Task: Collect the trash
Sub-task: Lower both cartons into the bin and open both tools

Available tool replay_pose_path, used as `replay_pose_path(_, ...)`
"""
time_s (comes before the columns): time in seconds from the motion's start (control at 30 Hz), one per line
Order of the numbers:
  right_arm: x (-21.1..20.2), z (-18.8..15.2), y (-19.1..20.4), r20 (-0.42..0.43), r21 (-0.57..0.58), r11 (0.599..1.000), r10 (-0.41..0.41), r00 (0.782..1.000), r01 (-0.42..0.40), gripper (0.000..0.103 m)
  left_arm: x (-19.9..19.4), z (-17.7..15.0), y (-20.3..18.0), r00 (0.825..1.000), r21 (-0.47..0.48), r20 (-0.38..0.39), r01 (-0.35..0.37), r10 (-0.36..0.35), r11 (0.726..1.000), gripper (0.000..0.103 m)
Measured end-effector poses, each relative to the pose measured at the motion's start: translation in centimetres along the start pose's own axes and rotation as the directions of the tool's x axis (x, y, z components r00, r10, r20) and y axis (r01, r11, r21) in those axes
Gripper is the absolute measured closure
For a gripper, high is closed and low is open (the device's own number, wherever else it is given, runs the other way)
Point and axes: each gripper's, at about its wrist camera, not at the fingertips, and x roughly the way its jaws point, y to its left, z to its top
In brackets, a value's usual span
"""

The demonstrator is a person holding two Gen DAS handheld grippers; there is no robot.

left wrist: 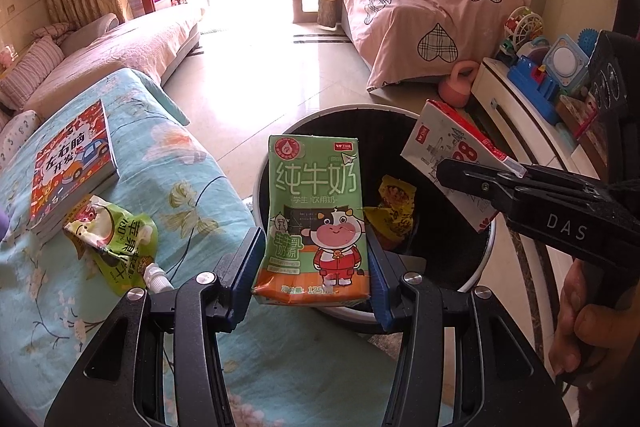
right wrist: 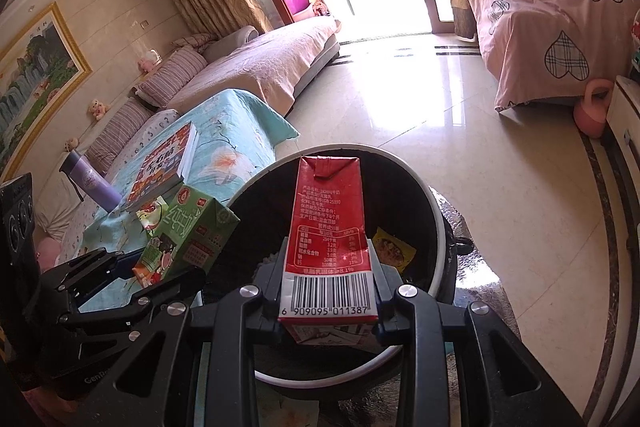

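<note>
1. Left wrist view: left gripper [left wrist: 314,259] was clamped on the green milk carton [left wrist: 316,219], pads pressing its two side faces; carton was upright and hung over the near rim of the round trash bin [left wrist: 486,259], apparently poised for a drop; yellow snack wrapper [left wrist: 394,207] lay inside the bin already; right gripper [left wrist: 472,175] came in from the right, pinching a red-and-white carton [left wrist: 444,151] tilted above the far side of the bin; a crumpled green juice pouch [left wrist: 114,241] was lying on the floral-covered table [left wrist: 192,187] beside a children's book [left wrist: 74,169], judged to be trash not yet collected.

2. Right wrist view: right gripper [right wrist: 330,291] was closed on the red carton [right wrist: 330,239] near its barcode end, held directly over the bin mouth [right wrist: 438,223]; left gripper [right wrist: 160,273] was at left with the green carton [right wrist: 186,239] gripped, nearer the table edge; purple bottle [right wrist: 90,183] stood beyond the book [right wrist: 168,167].
</note>
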Motion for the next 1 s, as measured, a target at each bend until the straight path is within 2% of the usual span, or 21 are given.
replay_pose_path(1.0,0.32,0.35,-0.19,-0.011,-0.007,1.000,-0.012,1.000,0.012,0.072,0.54,0.15,-0.02,1.000,0.008,-0.015,0.011,-0.011,1.000,0.056)
